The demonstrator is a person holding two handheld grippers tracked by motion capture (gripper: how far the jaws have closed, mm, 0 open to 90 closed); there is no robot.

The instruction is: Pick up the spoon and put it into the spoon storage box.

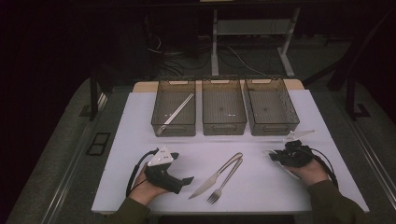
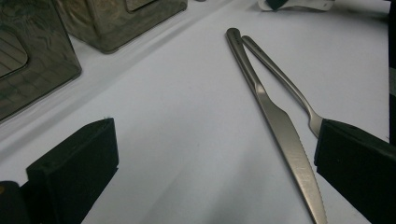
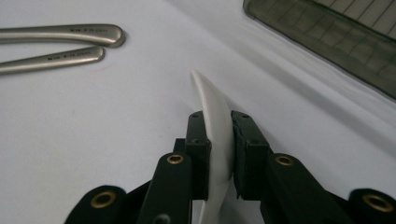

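Gripping white spoon (image 3: 215, 126) in right gripper (image 3: 219, 140) jaws.

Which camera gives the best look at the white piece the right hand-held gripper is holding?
The right gripper view: the curved white piece sits close up, clamped between the right hand-held gripper jaws. The high view shows it small and pale beside that gripper. The left gripper view catches a white bit at its top edge.

I am seeing three bins sitting side by side at the back of the bench (image 1: 140, 140), chopsticks (image 1: 176, 113) lying in the left bin (image 1: 173, 106); a knife (image 1: 215, 176) and fork (image 1: 226, 177) lying crossed in front, between my tools.
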